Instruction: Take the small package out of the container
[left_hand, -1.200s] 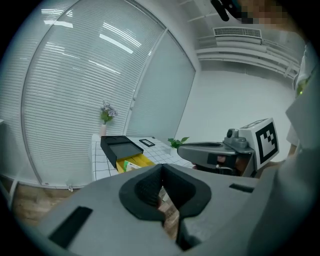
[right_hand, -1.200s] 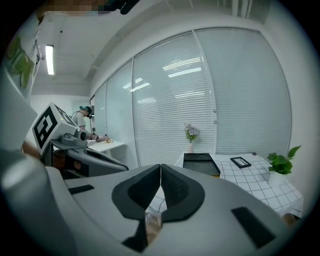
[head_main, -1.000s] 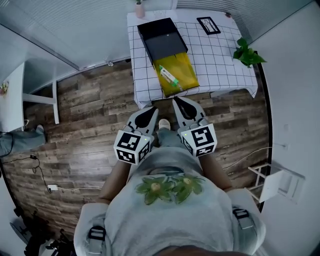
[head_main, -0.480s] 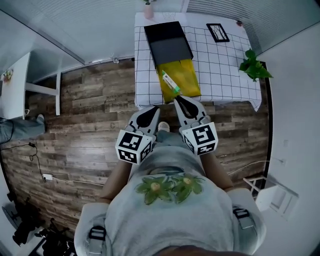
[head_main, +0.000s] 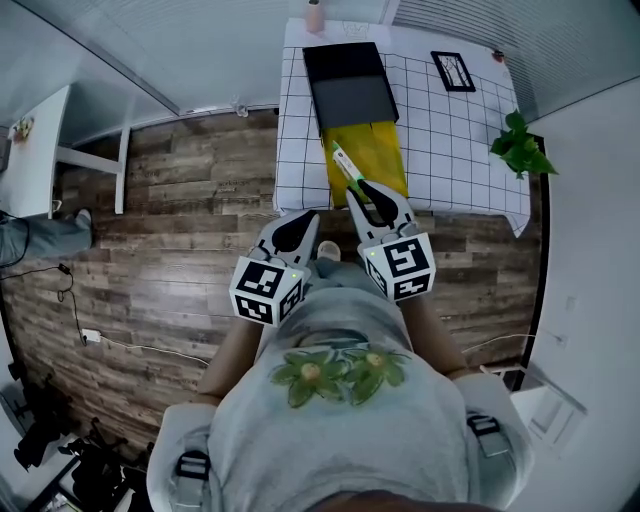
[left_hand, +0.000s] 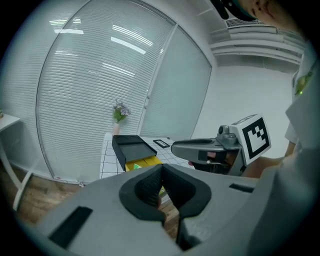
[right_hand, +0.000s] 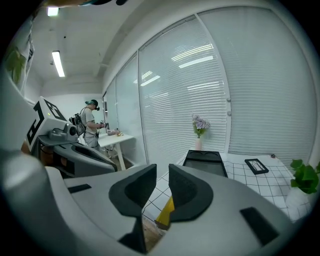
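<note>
A small white-and-green package (head_main: 346, 163) lies in a flat yellow container (head_main: 376, 160) at the near edge of the grid-cloth table (head_main: 450, 150). Behind it sits a black open box (head_main: 350, 85). My right gripper (head_main: 362, 187) points at the yellow container's near end. Its jaws have just been opening and stand slightly apart with nothing between them (right_hand: 162, 172). My left gripper (head_main: 300, 217) hangs over the wooden floor just short of the table. It is shut and empty (left_hand: 161, 170).
A potted plant (head_main: 520, 150) stands at the table's right edge, a black frame (head_main: 453, 70) at its far right and a pink vase (head_main: 315, 15) at the back. A white desk (head_main: 40, 150) is at the left. Cables (head_main: 90, 335) lie on the floor. A person (right_hand: 90, 125) stands far off.
Both grippers have come closer to the table. The right one's tip now reaches the near end of the yellow container, and the left stays just short of the table edge.
</note>
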